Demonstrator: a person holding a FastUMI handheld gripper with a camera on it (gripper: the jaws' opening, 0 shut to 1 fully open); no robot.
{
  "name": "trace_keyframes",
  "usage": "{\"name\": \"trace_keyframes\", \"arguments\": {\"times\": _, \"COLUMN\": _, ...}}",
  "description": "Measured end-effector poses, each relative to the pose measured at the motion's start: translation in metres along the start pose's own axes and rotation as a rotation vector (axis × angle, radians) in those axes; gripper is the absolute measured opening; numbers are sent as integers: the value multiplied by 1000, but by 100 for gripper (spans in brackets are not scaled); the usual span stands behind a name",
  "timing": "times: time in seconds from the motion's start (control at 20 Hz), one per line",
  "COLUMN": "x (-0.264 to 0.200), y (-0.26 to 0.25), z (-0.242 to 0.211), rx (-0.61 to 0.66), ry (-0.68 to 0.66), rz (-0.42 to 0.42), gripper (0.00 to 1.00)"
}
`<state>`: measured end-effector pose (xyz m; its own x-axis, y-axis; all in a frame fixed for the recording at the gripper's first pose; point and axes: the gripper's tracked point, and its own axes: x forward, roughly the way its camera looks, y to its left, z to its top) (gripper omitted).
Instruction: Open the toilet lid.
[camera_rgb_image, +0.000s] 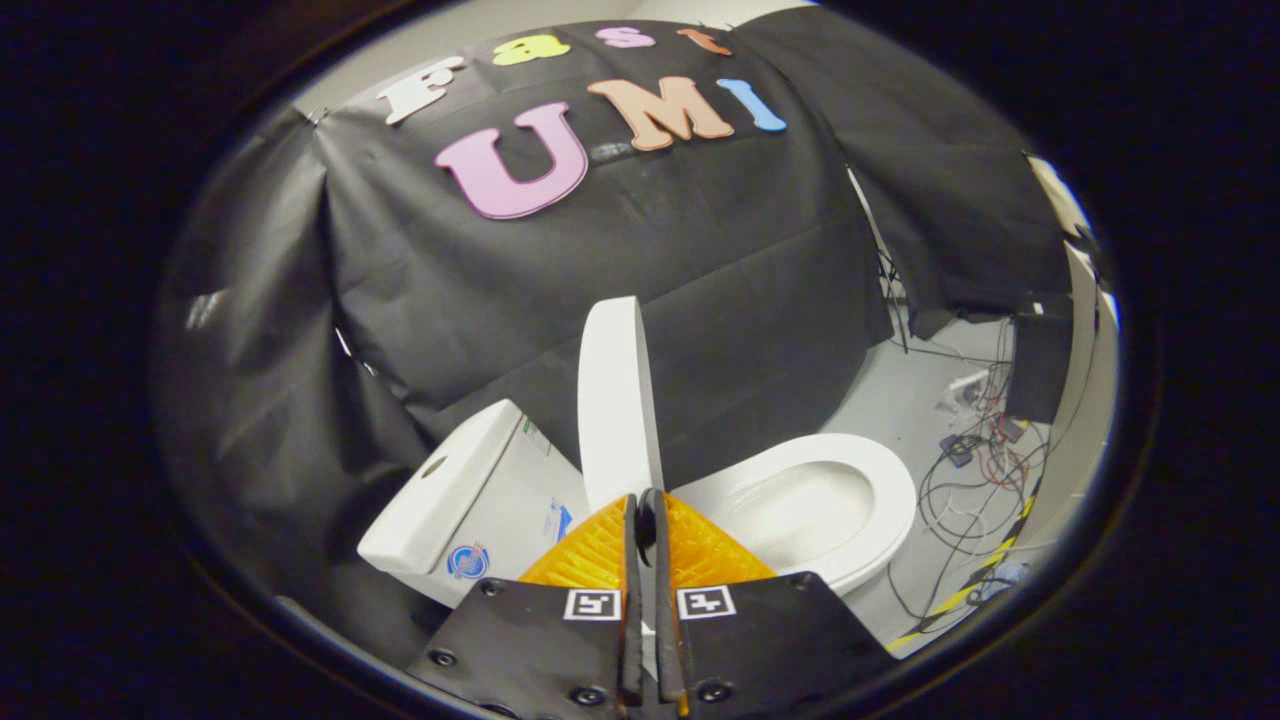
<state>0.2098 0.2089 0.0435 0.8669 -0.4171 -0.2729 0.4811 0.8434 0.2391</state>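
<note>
A white toilet stands ahead of me against the black cloth wall. Its lid (615, 390) is raised and stands nearly upright, seen almost edge-on, between the tank (450, 490) on the left and the open seat and bowl (850, 500) on the right. My gripper (646, 503) is shut, its fingertips pressed together just in front of the lid's lower part. Nothing shows between the fingers. Whether the tips touch the lid is hidden by the fingers themselves.
Loose cables (975, 470) and small devices lie on the grey floor to the right of the bowl. Yellow-and-black tape (985, 585) runs along the floor there. A dark box (1040, 365) stands at the far right, and the black cloth wall closes off the back and left.
</note>
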Motion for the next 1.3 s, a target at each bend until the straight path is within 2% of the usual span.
{"name": "trace_keyframes", "arguments": {"times": 0.15, "x": 0, "y": 9, "z": 3, "rx": -69, "ry": 9, "rz": -60, "gripper": 6}}
{"name": "trace_keyframes", "arguments": {"times": 0.25, "x": 3, "y": 18, "z": 4, "rx": -64, "ry": 27, "rz": -69, "gripper": 5}}
{"name": "trace_keyframes", "arguments": {"times": 0.45, "x": 9, "y": 48, "z": -4, "rx": -26, "ry": 49, "rz": -20, "gripper": 8}}
{"name": "trace_keyframes", "arguments": {"times": 0.7, "x": 10, "y": 78, "z": -14, "rx": -74, "ry": 70, "rz": 7, "gripper": 10}}
{"name": "trace_keyframes", "arguments": {"times": 1.05, "x": 12, "y": 122, "z": -30, "rx": -208, "ry": 104, "rz": 9, "gripper": 10}}
{"name": "trace_keyframes", "arguments": {"times": 1.3, "x": 13, "y": 140, "z": -39, "rx": -360, "ry": 122, "rz": -38, "gripper": 10}}
